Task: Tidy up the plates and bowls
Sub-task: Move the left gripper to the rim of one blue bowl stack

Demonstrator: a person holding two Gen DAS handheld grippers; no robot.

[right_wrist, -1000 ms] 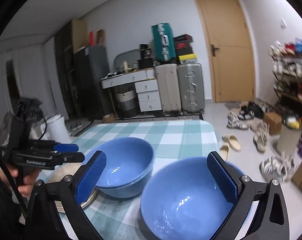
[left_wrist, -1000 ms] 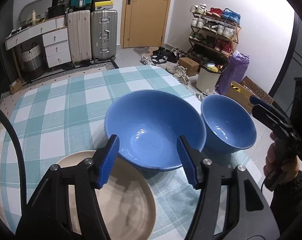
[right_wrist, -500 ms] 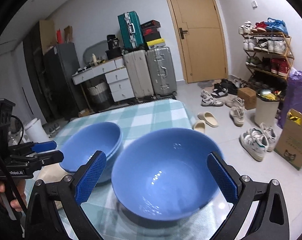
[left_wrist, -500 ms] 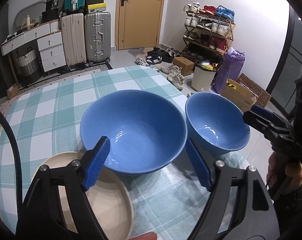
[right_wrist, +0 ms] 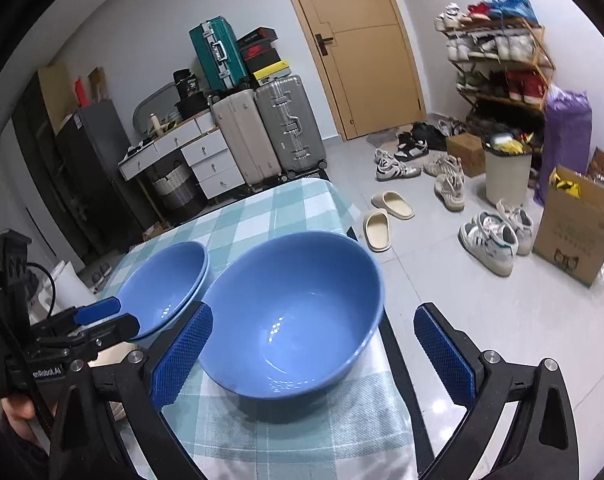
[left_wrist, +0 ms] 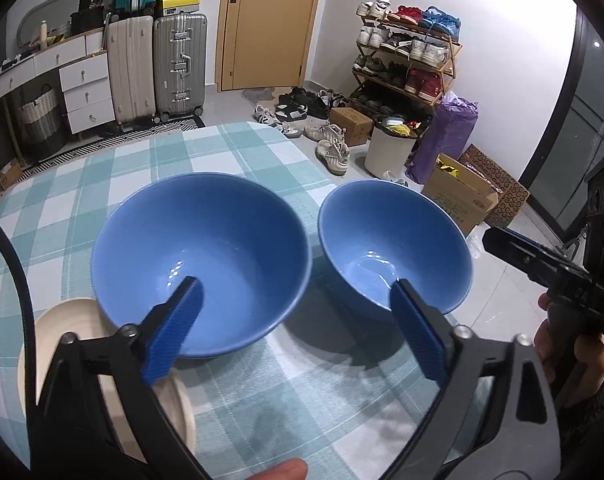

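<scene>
The worktop is covered with a green and white check cloth. Three dishes sit on it.

The biggest dish is the large blue bowl. It stands in the middle of the worktop, upright and with nothing in it. To its right, just beside it, stands the small blue bowl, close to the right edge of the worktop. The two bowls are very near each other, but I cannot tell if their rims touch. At the near left lies a tan plate. The large blue bowl sits right at the plate's far edge, and I cannot tell if it rests on it.

The left gripper has its jaws spread wide, and they have just been opening. They hold nothing and touch nothing. In the left wrist view, its left jaw shows in front of the large blue bowl and its right jaw in front of the small one, so the gap between the bowls lies between the jaws.

The right gripper also has its jaws spread wide and holds nothing. In the right wrist view the small blue bowl lies just ahead of them, a little left of the middle. Its right jaw hangs past the edge of the worktop, over the floor.
</scene>
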